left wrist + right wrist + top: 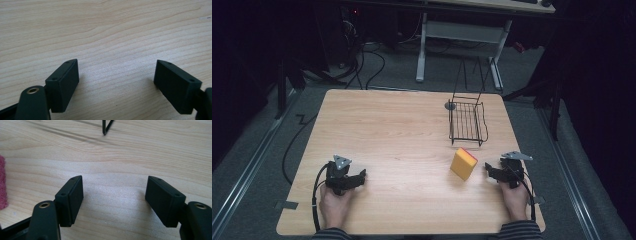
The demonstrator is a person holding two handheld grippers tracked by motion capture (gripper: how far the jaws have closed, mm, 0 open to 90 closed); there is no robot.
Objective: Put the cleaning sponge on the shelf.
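Along the near edge of the pale wooden table (pixel 402 150) I am holding both tools low over the boards. My left gripper (pixel 362 176) is sitting toward the near left corner, its two black jaws standing wide apart in the left gripper view (pixel 116 82) with nothing but bare wood grain between them. My right gripper (pixel 487 169) is sitting toward the near right corner, and its jaws are gaping too in the right gripper view (pixel 113 200), clamping nothing.

Just beside the right gripper, toward the table's middle, the yellow block-shaped sponge with a pink scouring face (pixel 463 163) is resting on the table, tilted up on one edge and apart from the jaws. The pink face is peeking in at the left border of the right gripper view (pixel 3 182).

Farther back, toward the far right corner, the black wire rack (pixel 467 122) is standing on the table, well apart from the sponge.
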